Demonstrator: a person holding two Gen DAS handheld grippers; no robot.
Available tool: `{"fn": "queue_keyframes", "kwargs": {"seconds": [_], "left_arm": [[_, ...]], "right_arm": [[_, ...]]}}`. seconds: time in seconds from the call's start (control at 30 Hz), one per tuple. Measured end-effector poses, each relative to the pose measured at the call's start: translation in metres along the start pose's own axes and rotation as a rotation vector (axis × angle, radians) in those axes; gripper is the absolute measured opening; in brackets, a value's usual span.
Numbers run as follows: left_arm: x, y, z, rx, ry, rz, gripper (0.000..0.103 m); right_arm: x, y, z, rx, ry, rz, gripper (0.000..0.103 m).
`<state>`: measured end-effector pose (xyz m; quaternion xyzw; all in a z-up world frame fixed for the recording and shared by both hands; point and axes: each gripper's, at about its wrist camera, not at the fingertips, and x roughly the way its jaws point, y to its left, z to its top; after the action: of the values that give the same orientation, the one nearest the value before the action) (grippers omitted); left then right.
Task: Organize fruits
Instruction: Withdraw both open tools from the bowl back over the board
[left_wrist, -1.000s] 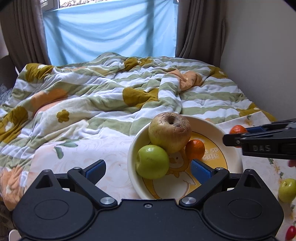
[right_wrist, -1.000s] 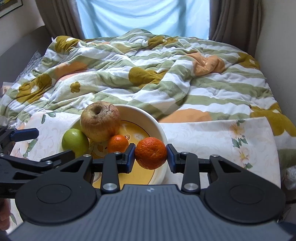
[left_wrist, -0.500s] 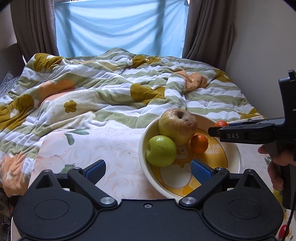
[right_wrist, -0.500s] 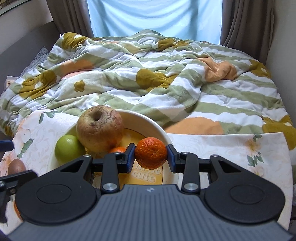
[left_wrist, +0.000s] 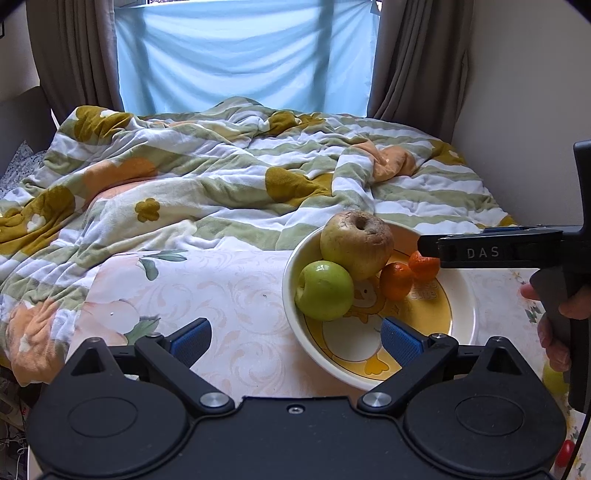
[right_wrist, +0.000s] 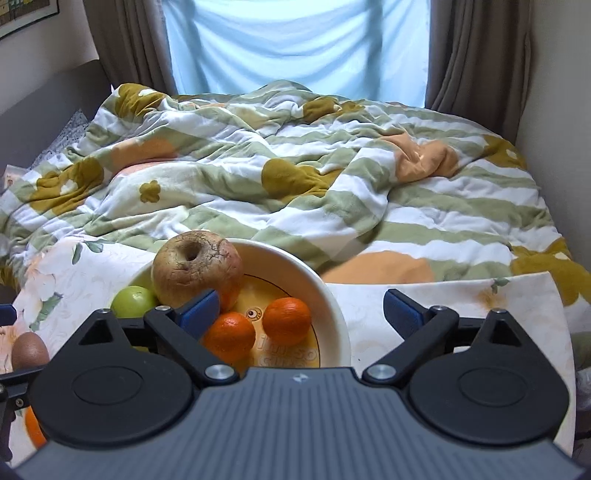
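Right wrist view: my right gripper (right_wrist: 301, 312) is opening wide, nothing between its blue pads (right_wrist: 201, 308). A second ago those pads were clamped on a tangerine (right_wrist: 287, 320); that fruit now lies loose in the bowl (right_wrist: 338, 314), touching a second tangerine (right_wrist: 229, 336) at its eight o'clock. Release confirmed: the fruit sits inside the rim, at rest, free of my tool.

Also in the bowl: a wrinkled brown apple (right_wrist: 197, 271) at eleven o'clock of the tangerines, and a green apple (right_wrist: 133, 301) at its lower left, against the near wall.

Left wrist view: my left gripper (left_wrist: 295, 339) stands wide and empty, above the flowered cloth (left_wrist: 221, 288) and the near rim of the bowl. Over the past second the bowl has shifted toward three o'clock in that view; I judge the left tool has drawn aside.

Outstanding items: a brown egg-shaped fruit (right_wrist: 29, 349) at nine o'clock of the right wrist view, just beside the bowl; an orange fruit (right_wrist: 35, 430) below it, mostly hidden; a yellow-green fruit (left_wrist: 554, 380) and a small red one (left_wrist: 563, 453) at four o'clock of the left wrist view. Four fruits are in and at least four are out; I judge the task about half done.
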<state>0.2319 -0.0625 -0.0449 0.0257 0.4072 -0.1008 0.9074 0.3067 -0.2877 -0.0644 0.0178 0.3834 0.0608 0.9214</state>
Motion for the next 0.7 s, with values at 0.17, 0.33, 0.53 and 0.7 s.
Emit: {"fn": "queue_keyframes", "kwargs": {"seconds": [0.17,0.33,0.53,0.7], "left_arm": [[-0.013,-0.004,-0.002,-0.003,-0.018,0.001,0.1],[-0.031,-0.005,-0.004,-0.023,-0.038,-0.001,0.1],[-0.061,-0.009,-0.009,-0.032,-0.074,0.015,0.1],[-0.091,-0.015,-0.021,-0.046,-0.122,0.022,0.1]], "right_arm": [[-0.017,-0.003,-0.003,0.007,-0.005,0.001,0.103],[-0.042,-0.002,-0.008,0.002,-0.013,0.005,0.103],[-0.082,-0.006,-0.01,0.019,-0.034,-0.004,0.103],[-0.124,-0.013,-0.02,0.021,-0.056,-0.029,0.103]]}}
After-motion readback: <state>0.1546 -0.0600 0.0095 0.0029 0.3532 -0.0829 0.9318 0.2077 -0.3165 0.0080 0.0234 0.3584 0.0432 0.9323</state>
